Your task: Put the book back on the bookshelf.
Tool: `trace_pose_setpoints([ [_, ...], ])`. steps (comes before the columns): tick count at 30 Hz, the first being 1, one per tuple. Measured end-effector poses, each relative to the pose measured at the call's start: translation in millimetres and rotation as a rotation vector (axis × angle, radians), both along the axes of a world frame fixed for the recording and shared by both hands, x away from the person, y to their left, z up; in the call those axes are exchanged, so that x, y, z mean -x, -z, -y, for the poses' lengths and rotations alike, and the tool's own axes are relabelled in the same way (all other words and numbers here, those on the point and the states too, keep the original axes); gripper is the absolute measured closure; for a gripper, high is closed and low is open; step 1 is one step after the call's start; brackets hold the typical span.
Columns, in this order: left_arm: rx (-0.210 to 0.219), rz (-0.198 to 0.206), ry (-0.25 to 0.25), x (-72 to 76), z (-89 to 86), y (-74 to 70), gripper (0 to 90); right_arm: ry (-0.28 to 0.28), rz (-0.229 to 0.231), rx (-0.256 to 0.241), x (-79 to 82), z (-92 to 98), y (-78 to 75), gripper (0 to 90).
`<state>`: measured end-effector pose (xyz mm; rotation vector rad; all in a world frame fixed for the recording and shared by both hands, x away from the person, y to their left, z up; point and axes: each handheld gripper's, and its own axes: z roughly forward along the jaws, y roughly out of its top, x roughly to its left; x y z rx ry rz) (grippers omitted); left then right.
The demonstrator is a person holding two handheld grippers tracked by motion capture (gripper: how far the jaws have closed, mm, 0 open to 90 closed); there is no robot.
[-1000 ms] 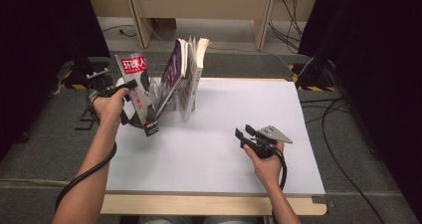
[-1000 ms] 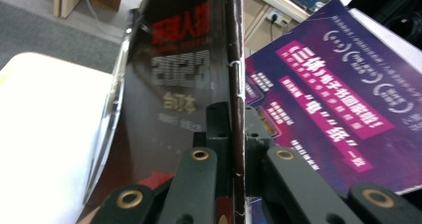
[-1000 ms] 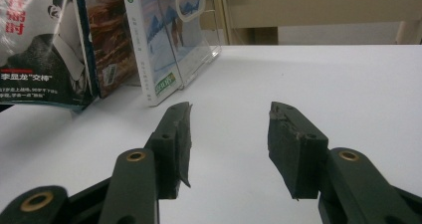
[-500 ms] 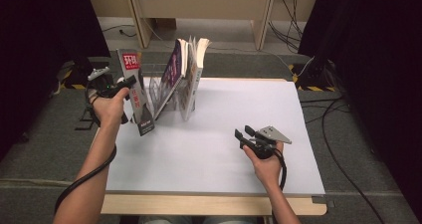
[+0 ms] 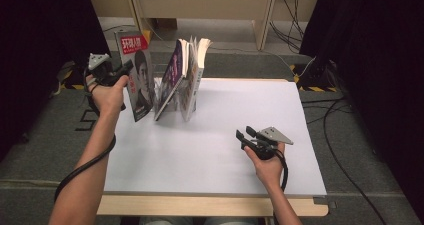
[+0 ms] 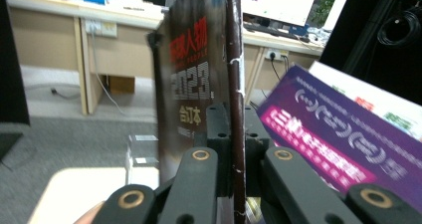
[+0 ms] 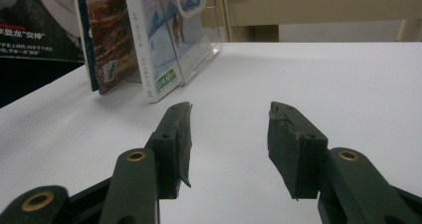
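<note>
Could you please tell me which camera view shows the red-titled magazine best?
The high view: the magazine shows whole, held upright by the left gripper beside the rack books. The left gripper view shows it close and edge-on between the jaws; the right gripper view catches a corner.

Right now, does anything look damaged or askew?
Yes. The right hand-held gripper has chipped, ragged pads. The purple book leans steeply in the clear rack rather than standing upright.
</note>
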<state>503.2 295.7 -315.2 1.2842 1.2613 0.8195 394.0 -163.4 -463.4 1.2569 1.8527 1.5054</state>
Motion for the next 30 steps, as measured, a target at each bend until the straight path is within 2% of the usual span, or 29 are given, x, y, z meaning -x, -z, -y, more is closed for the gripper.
trace_pose_setpoints([
  [6, -0.041, 0.050, -0.040, -14.0, -1.7, -10.1, 86.1, -0.003, -0.002, -0.001, -0.3, -0.1, 0.9, 52.3],
  [7, -0.048, 0.068, -0.039, -16.9, -2.6, -9.3, 86.1, -0.003, -0.001, 0.000, -0.3, -0.1, 0.9, 52.3],
  [11, -0.074, 0.091, -0.053, -21.8, -4.6, 0.5, 86.0, -0.007, 0.005, 0.009, -1.1, 0.5, 2.0, 52.3],
  [13, -0.070, 0.103, -0.055, -20.4, -7.6, 7.3, 86.0, -0.008, 0.005, 0.009, -0.9, 0.7, 2.3, 52.3],
  [16, -0.091, 0.089, -0.057, -14.8, -12.0, 17.2, 85.9, -0.009, 0.003, 0.008, -0.8, 0.5, 2.6, 52.3],
  [19, -0.109, 0.067, -0.062, -7.7, -15.5, 33.1, 85.7, -0.012, 0.003, 0.010, -0.4, -0.7, 2.6, 52.3],
  [23, -0.075, 0.059, -0.060, 4.5, -20.8, 48.5, 85.6, -0.016, 0.002, 0.015, -0.4, -2.6, 2.9, 52.3],
  [25, -0.088, 0.057, -0.056, 8.4, -20.3, 50.5, 85.3, -0.015, -0.003, 0.011, -0.3, -3.4, 3.3, 52.2],
  [27, -0.082, 0.039, -0.052, 11.6, -20.4, 52.3, 84.8, -0.019, -0.005, 0.014, -0.7, -4.2, 4.0, 52.2],
  [30, -0.015, -0.003, -0.053, 11.2, -23.4, 54.9, 82.3, -0.024, -0.006, 0.016, -0.5, -5.9, 4.2, 52.0],
])
